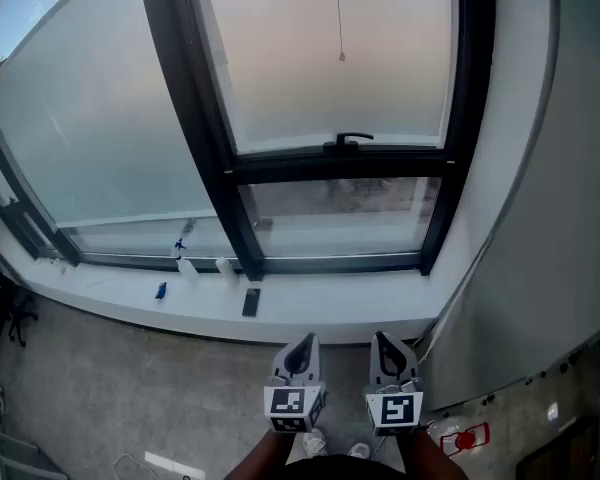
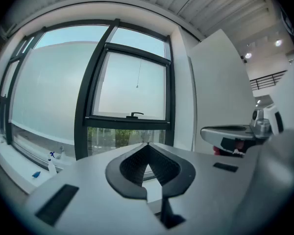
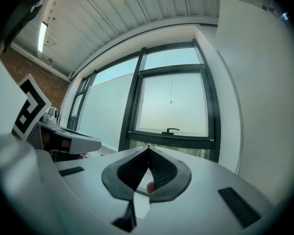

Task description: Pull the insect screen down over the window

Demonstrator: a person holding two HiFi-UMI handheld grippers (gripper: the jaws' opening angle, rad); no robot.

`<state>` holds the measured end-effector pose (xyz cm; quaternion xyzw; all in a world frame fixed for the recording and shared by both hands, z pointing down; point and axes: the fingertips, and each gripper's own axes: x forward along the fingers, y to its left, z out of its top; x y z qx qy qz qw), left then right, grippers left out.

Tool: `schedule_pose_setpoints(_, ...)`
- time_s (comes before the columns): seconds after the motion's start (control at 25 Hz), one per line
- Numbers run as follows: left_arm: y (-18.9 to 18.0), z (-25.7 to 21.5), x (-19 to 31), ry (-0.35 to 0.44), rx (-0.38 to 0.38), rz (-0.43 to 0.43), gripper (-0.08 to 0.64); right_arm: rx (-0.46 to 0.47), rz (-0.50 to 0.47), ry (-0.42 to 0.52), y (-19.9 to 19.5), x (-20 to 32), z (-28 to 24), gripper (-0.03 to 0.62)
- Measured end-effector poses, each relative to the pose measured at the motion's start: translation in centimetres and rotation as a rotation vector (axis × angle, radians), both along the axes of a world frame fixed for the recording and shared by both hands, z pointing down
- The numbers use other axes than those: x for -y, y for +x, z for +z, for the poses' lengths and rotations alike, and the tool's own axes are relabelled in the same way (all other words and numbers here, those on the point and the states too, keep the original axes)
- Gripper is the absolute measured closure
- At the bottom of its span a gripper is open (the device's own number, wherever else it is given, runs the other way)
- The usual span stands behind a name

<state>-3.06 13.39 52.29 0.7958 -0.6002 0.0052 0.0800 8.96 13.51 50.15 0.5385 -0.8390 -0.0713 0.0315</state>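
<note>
Both grippers shut and empty, well back from window; pull not started.
Left gripper (image 1: pixel 302 344) and right gripper (image 1: pixel 388 340) sit side by side low by the body, roughly level, jaws pressed together with nothing between them in either gripper view. Past the bare floor, the sill (image 1: pixel 310 313) carries a spray bottle (image 1: pixel 183 261) and a small dark flat item (image 1: pixel 251 302). Beyond is the window (image 1: pixel 340 164) with a black handle (image 1: pixel 353 139). Screen itself not visible, likely rolled up at the top; its thin cord (image 1: pixel 339 13) hangs mid-pane and ends in a bead (image 1: pixel 342 57). To do well: step close, open one gripper, pinch the cord just above the bead, pull straight down, not sideways. Keep clear of the handle and the sill items.
</note>
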Motion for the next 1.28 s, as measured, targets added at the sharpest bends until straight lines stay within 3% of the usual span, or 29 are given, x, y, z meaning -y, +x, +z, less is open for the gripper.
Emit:
schedule_pose_setpoints(0.12, -0.6, -0.4, 0.0, 0.028, 0.045, -0.021, 0.560, 0.001, 0.008, 0.004, -0.2, 0.1, 0.4, 0.591)
schedule_pose_setpoints(1.0, -0.7, -0.9, -0.2, 0.066, 0.023, -0.027, 0.560, 0.014, 0.021, 0.018, -0.2, 0.1, 0.3, 0.591)
schedule_pose_setpoints(1.28, -2.3, -0.6, 0.2, 0.072, 0.063, -0.036, 0.560, 0.034, 0.040, 0.043, -1.2, 0.2, -0.3, 0.591)
